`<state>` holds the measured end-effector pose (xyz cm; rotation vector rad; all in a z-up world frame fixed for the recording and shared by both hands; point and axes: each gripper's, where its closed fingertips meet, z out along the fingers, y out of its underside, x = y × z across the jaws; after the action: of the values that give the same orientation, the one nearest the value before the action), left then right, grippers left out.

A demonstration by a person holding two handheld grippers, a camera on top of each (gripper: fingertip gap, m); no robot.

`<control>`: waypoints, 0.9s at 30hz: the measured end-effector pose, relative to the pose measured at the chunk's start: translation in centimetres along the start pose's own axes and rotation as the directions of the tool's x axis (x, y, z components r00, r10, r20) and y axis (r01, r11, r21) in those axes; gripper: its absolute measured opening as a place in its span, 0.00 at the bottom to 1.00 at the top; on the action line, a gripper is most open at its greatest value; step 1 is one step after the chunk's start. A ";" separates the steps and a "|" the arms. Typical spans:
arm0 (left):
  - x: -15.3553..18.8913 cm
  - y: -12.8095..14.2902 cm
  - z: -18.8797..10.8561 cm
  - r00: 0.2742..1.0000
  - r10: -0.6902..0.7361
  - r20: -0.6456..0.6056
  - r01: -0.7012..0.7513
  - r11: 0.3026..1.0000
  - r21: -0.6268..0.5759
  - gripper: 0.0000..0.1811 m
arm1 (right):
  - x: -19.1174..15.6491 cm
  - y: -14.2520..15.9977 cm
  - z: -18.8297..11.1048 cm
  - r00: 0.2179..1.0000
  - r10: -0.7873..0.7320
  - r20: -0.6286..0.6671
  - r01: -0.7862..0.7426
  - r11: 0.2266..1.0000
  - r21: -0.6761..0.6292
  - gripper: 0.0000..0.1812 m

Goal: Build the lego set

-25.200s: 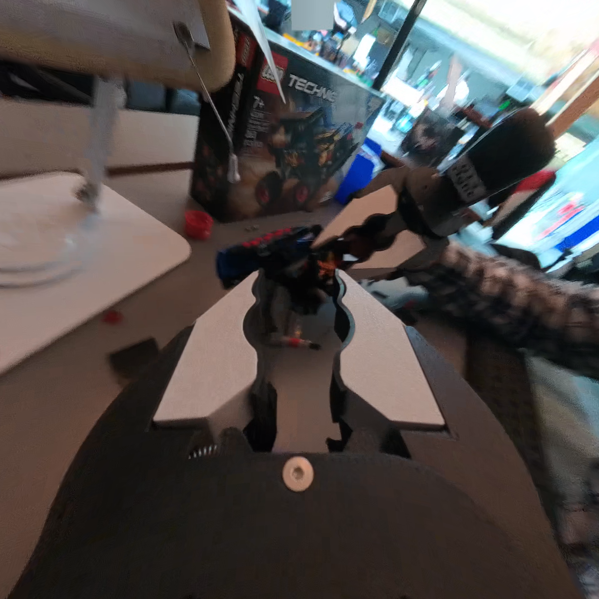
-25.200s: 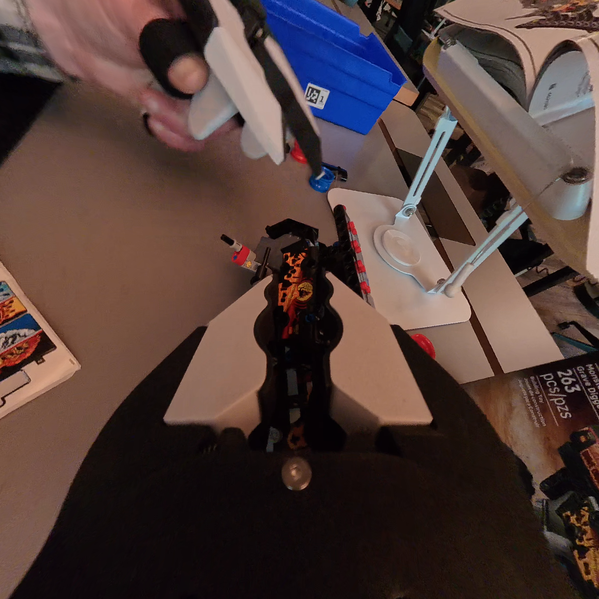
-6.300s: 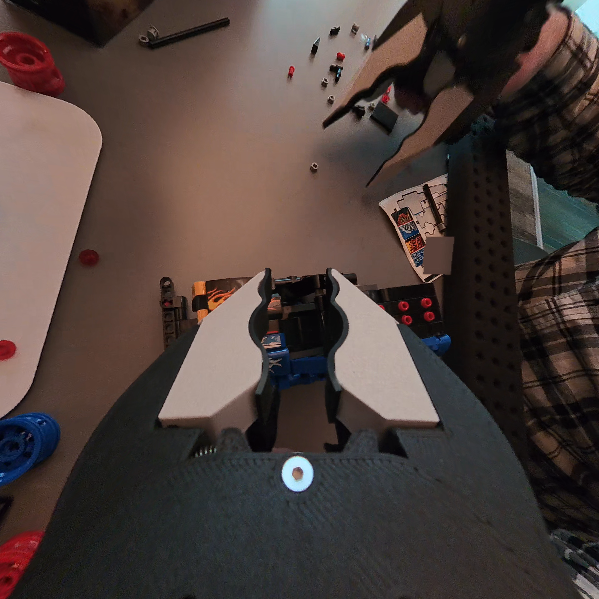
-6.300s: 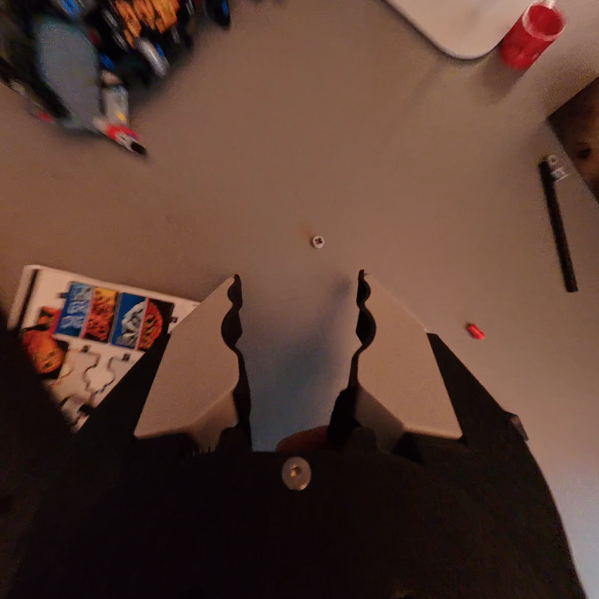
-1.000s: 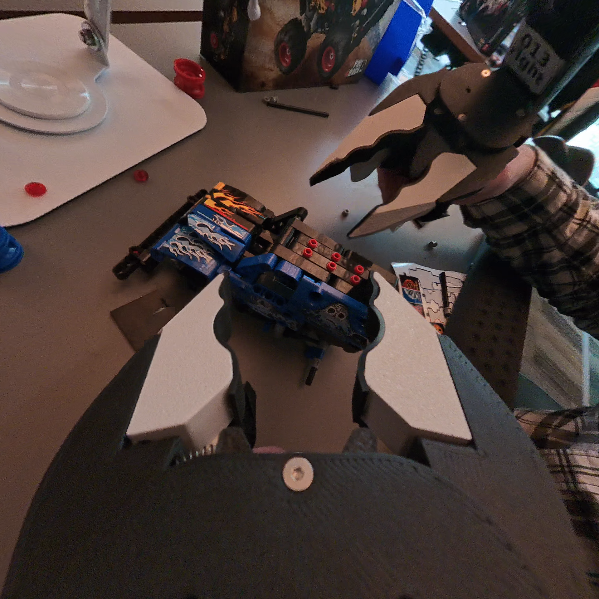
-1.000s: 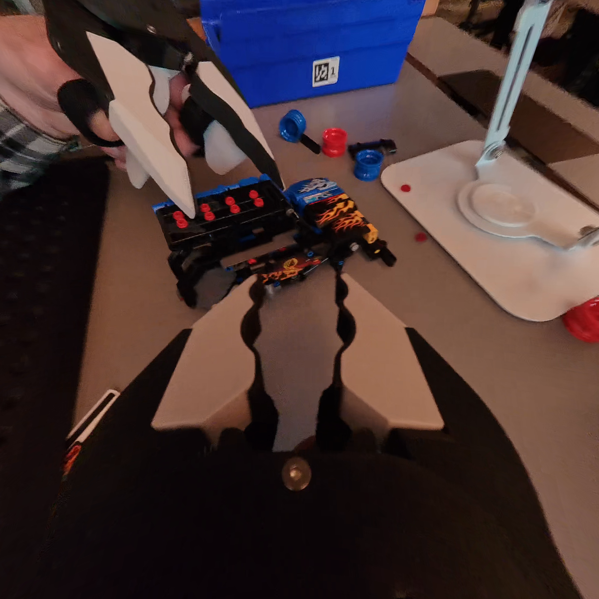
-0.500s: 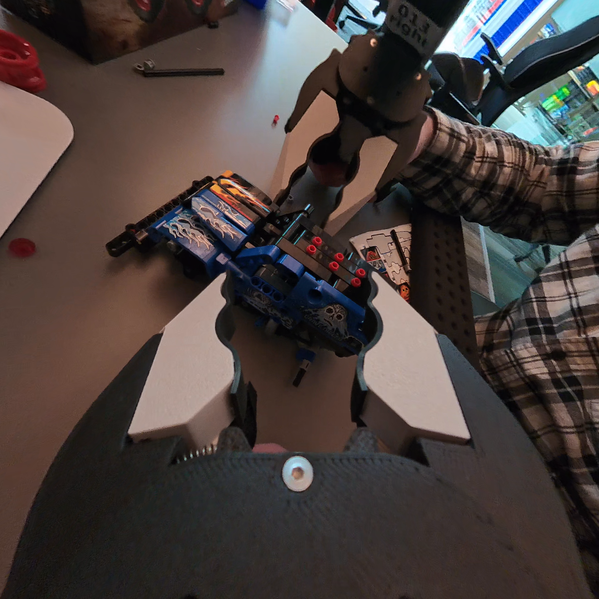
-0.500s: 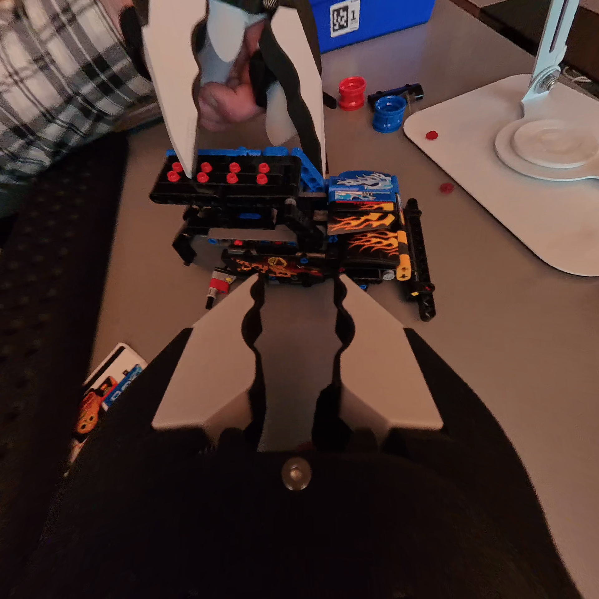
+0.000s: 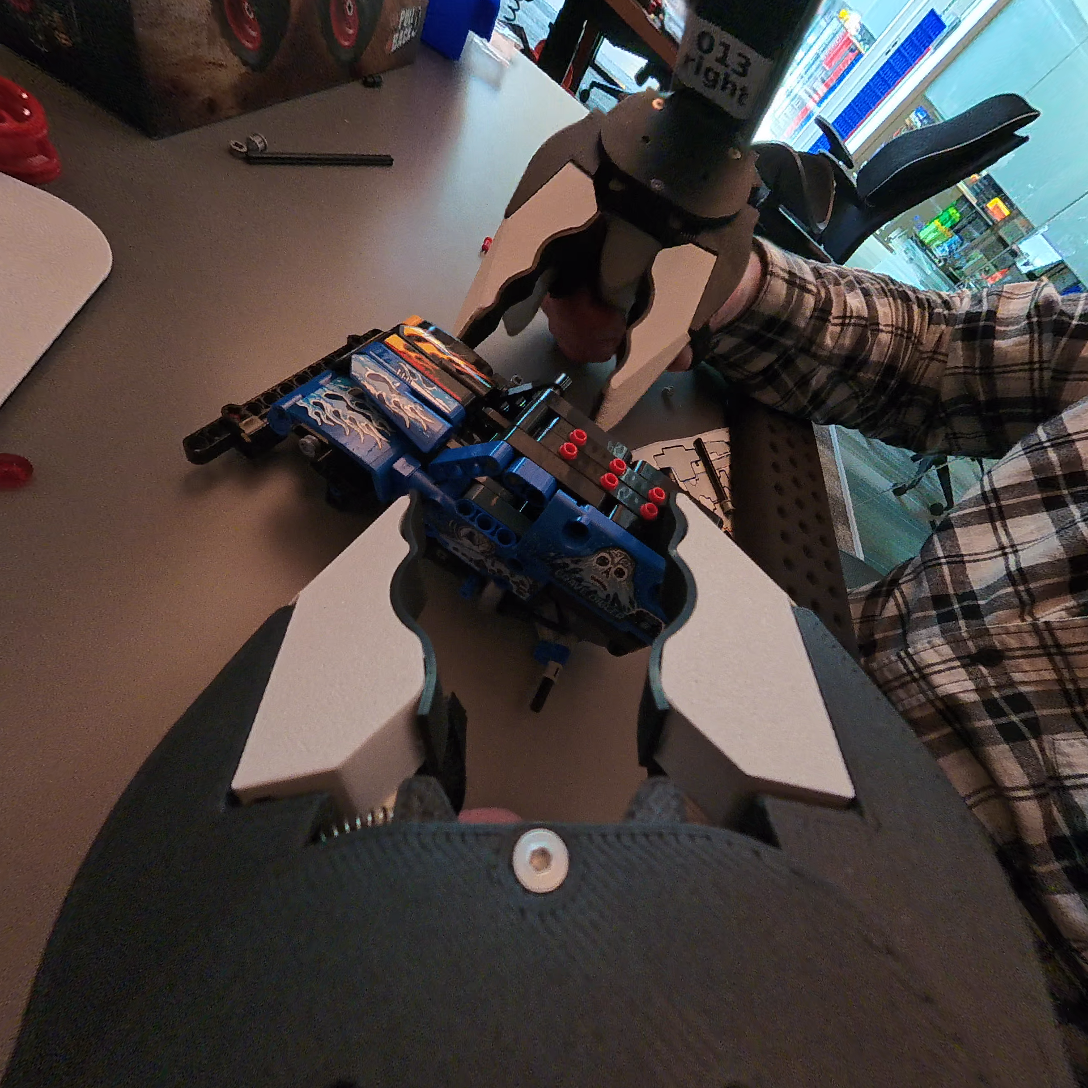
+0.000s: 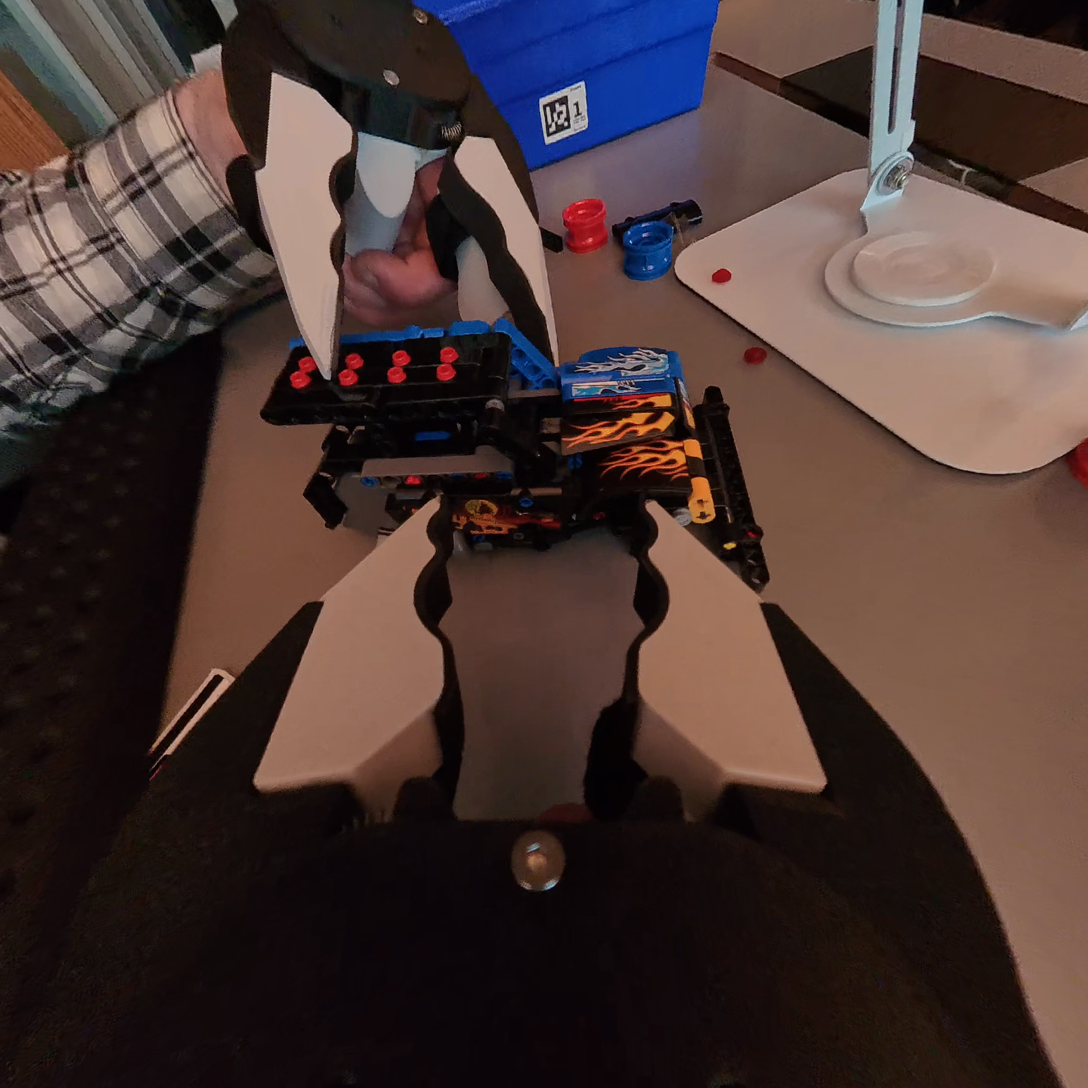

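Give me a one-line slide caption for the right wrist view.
Open right tool faces the flame-decorated lego truck on the grey table, while the left tool straddles its red-studded black bed.

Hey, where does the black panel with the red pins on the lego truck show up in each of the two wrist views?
Left wrist view: the black panel with red pins lies right of centre, just beyond the left gripper.
Right wrist view: the panel lies upper left of centre, under the left gripper's tips.
Shared landmark: the orange flame panels on the truck's hood.
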<state>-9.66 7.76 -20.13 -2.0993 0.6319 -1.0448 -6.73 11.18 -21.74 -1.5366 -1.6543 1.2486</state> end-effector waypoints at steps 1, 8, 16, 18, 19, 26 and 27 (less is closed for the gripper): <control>0.0 0.0 0.0 1.000 -0.001 0.001 0.001 1.000 0.001 0.44 | 0.0 0.0 0.0 1.000 0.001 -0.003 -0.001 1.000 -0.002 0.34; 0.0 -0.1 0.2 1.000 -0.006 0.009 0.006 1.000 0.014 0.44 | 0.0 0.1 0.0 1.000 -0.003 -0.019 0.003 1.000 -0.001 0.34; -0.7 -0.3 0.2 0.999 -0.019 0.045 0.019 1.000 0.013 0.45 | 0.2 -0.1 0.5 0.997 0.033 -0.068 -0.034 0.999 -0.008 0.34; -1.0 -0.5 0.2 0.998 -0.034 0.051 0.033 0.999 0.019 0.44 | 0.3 -0.2 0.6 0.996 0.042 -0.079 -0.043 0.999 -0.014 0.34; -1.0 -0.5 0.2 0.998 -0.032 0.050 0.031 0.999 0.016 0.44 | 0.3 -0.2 0.6 0.996 0.044 -0.079 -0.046 0.999 -0.020 0.34; -0.8 -1.3 -1.4 0.963 0.044 0.267 -0.029 0.998 -0.061 0.53 | 2.1 0.4 -1.9 0.994 0.027 -0.108 -0.033 0.998 -0.054 0.44; -0.5 -1.3 -1.6 0.943 0.070 0.327 -0.044 0.995 -0.086 0.54 | 2.4 0.0 -2.5 0.993 0.026 -0.114 -0.030 0.999 -0.035 0.43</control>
<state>-11.11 8.32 -18.68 -2.2420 0.5685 -0.6229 -5.04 14.16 -21.20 -1.6273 -1.5962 1.1287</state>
